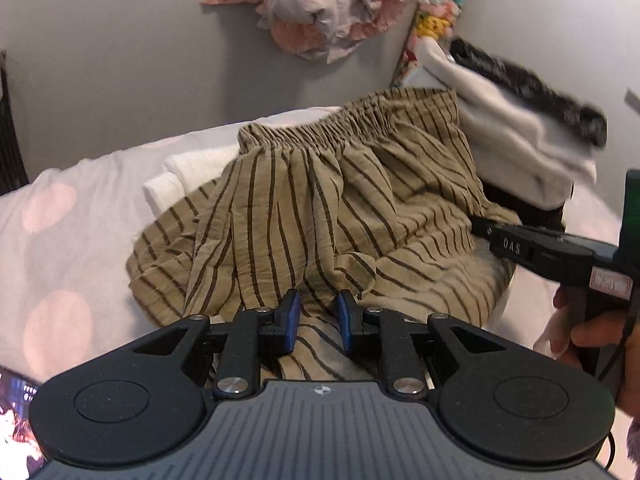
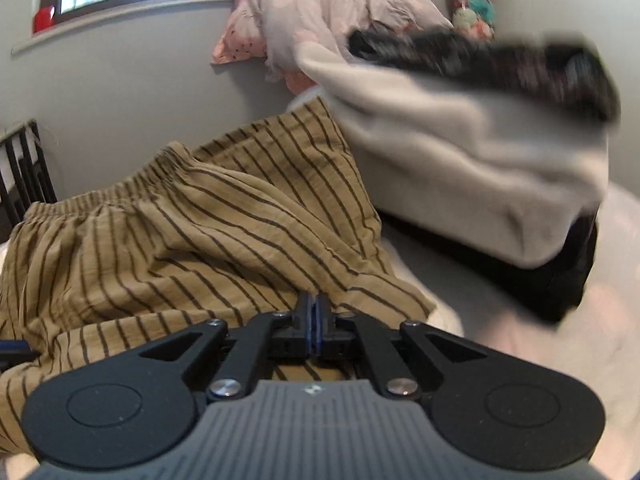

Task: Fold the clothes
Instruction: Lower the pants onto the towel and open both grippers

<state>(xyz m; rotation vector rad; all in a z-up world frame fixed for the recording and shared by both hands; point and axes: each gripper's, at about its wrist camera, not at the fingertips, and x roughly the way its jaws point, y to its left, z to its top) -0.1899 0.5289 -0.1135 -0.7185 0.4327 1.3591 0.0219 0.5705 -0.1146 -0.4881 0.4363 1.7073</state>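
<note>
A tan garment with dark stripes point(image 1: 320, 200) and a gathered elastic waistband lies crumpled on the bed. My left gripper point(image 1: 318, 312) is open, its blue pads on either side of a fold of this garment at its near edge. My right gripper point(image 2: 316, 308) is shut on the striped garment point(image 2: 200, 232) at its right hem. The right gripper also shows in the left wrist view point(image 1: 486, 230), pinching the cloth's right edge, held by a hand.
A white folded cloth point(image 1: 188, 176) lies under the garment's left side. A grey and black garment point(image 2: 480, 152) is heaped at the right. Pink bedding point(image 1: 332, 4) is bunched against the grey wall. The bed sheet point(image 1: 60, 216) has pink dots.
</note>
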